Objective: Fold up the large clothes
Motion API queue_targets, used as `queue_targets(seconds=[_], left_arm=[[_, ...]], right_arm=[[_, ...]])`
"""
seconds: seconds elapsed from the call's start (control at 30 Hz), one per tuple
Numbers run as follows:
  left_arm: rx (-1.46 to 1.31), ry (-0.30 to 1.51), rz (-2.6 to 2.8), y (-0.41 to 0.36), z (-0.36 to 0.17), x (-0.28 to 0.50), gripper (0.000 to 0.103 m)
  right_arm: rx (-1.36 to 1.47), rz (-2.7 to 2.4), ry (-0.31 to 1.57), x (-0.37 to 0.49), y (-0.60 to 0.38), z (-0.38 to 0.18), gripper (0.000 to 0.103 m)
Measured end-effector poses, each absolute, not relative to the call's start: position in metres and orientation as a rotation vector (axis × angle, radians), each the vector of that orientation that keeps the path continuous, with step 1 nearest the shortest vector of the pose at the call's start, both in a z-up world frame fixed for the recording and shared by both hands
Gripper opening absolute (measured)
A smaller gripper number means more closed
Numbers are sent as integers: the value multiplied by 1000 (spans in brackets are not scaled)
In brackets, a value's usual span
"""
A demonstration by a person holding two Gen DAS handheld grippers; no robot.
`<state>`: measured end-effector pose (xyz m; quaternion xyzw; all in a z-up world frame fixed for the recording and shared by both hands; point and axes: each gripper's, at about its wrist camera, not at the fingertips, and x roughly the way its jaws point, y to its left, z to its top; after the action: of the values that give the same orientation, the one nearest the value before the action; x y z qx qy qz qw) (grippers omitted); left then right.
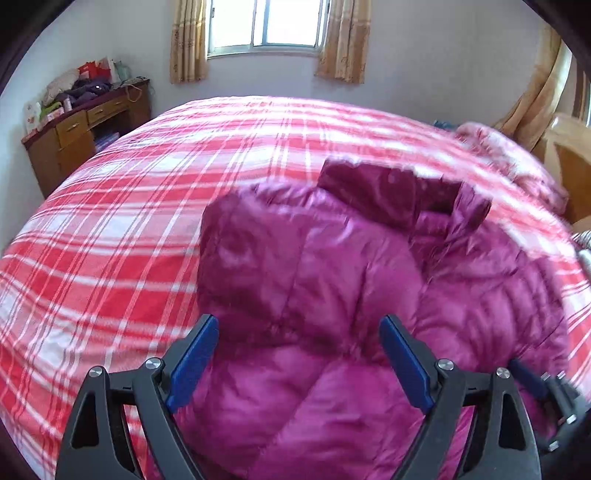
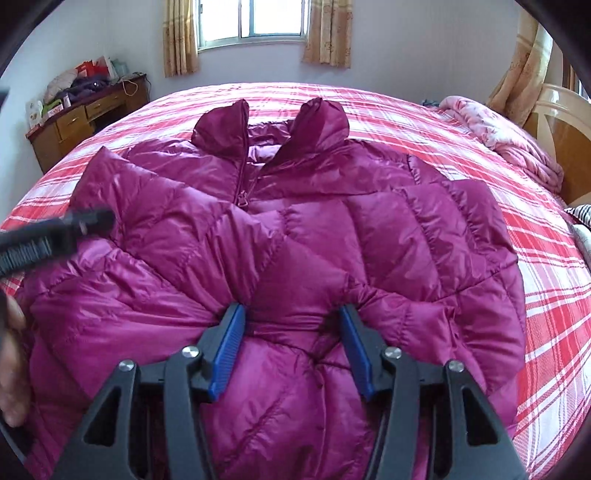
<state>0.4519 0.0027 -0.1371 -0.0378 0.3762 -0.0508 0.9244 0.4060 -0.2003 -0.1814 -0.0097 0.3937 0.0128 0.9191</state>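
- Wooden desk (image 2: 88,114): stood against the wall beyond the bed's far left corner, piled with clothes and packets.
- Left gripper (image 1: 299,363): jaws stood wide apart over the jacket's left part, with nothing clamped; whether the pads touched the fabric could not be told.
- Jacket (image 2: 295,229): magenta quilted puffer, lay front-up across the middle of the bed, collar toward the far edge, zip partly open, sleeves folded in over the front.
- Bed (image 2: 546,295): carried a red-and-white plaid cover, with the jacket reaching toward its near edge.
- Right gripper (image 2: 291,347): jaws stood partly apart, with a gathered ridge of jacket fabric between the blue pads near the lower front and the pads pressed on it.
- Window (image 2: 255,22): bright, with tan curtains, behind the bed's far edge.
- Pink quilt (image 2: 506,144): bunched at the bed's far right corner.
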Motion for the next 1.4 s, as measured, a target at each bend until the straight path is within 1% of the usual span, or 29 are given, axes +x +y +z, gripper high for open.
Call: queue_targets(seconds=[0.07, 0.17, 0.2, 0.23, 0.3, 0.43, 0.57, 0.63, 0.7, 0.8, 0.87, 0.97, 1.03, 1.07, 1.17, 1.4], left_arm=[[-68, 790, -100, 5, -136, 469, 89], [-60, 918, -63, 14, -164, 500, 89], [-70, 939, -73, 16, -173, 505, 91], [-63, 919, -70, 16, -176, 505, 94], [-46, 888, -63, 13, -178, 501, 95], [-31, 887, -52, 9, -179, 502, 97], [-6, 882, -19, 7, -177, 501, 97], [10, 863, 13, 9, -169, 491, 97], [-15, 803, -24, 9, -149, 480, 97], [19, 719, -31, 1, -125, 475, 97], [62, 750, -6, -6, -129, 487, 97], [124, 829, 57, -5, -155, 507, 97], [100, 878, 43, 2, -175, 511, 97], [56, 871, 30, 9, -176, 510, 98], [-6, 900, 16, 18, -179, 514, 102], [16, 896, 26, 15, -175, 509, 102]], right_arm=[[-12, 31, 807, 404, -202, -182, 57], [-4, 36, 806, 404, -203, -181, 57], [-3, 37, 804, 404, -203, -181, 57], [-4, 37, 803, 404, -203, -181, 57], [-4, 37, 805, 404, -202, -181, 57], [-4, 41, 807, 404, -202, -180, 57], [101, 75, 757, 395, -222, -165, 55], [134, 58, 692, 387, -240, -148, 55], [124, 32, 646, 387, -259, -131, 58], [87, -60, 627, 403, -284, -119, 60], [73, -100, 662, 421, -295, -123, 60], [47, -102, 763, 451, -311, -144, 60], [47, -73, 836, 463, -317, -163, 60], [50, -59, 859, 464, -319, -172, 60], [73, -50, 850, 459, -321, -188, 61], [66, -49, 854, 458, -322, -186, 62]])
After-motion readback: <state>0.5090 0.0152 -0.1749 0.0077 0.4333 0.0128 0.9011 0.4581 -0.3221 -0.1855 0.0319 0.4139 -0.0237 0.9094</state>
